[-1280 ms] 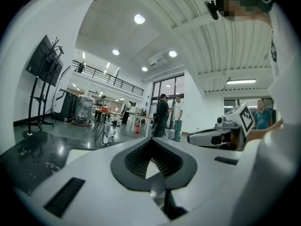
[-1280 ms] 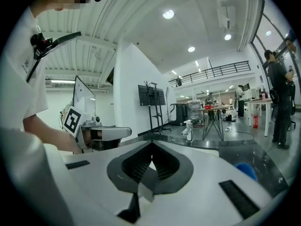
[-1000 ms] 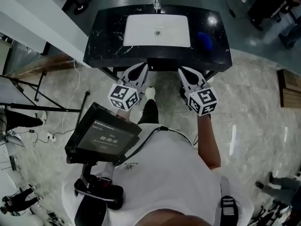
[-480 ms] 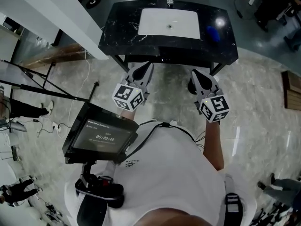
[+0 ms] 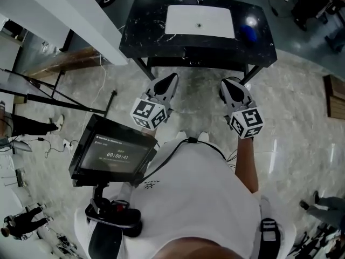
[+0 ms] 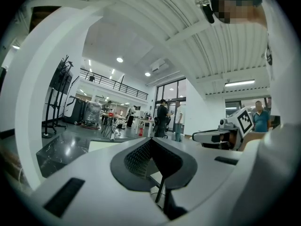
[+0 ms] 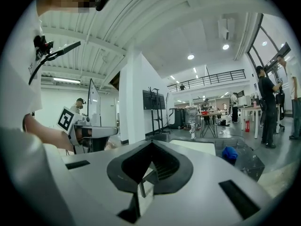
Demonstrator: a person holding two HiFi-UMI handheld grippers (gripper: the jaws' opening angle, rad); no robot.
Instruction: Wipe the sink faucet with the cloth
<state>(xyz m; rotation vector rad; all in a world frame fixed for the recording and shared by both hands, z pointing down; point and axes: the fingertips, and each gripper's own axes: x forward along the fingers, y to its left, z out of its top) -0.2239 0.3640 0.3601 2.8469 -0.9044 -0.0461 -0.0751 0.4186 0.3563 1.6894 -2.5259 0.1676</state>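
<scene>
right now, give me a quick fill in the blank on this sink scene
The cloth is ___ in colour.
It lies on the counter, on the ___ of the sink in the head view.
The left gripper and right gripper are both empty, short of the counter, with jaws ___.
Missing words: blue; right; shut.

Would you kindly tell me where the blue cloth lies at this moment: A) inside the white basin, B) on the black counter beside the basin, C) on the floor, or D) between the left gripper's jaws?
B: in the head view the cloth rests on the counter, just right of the basin.
</scene>
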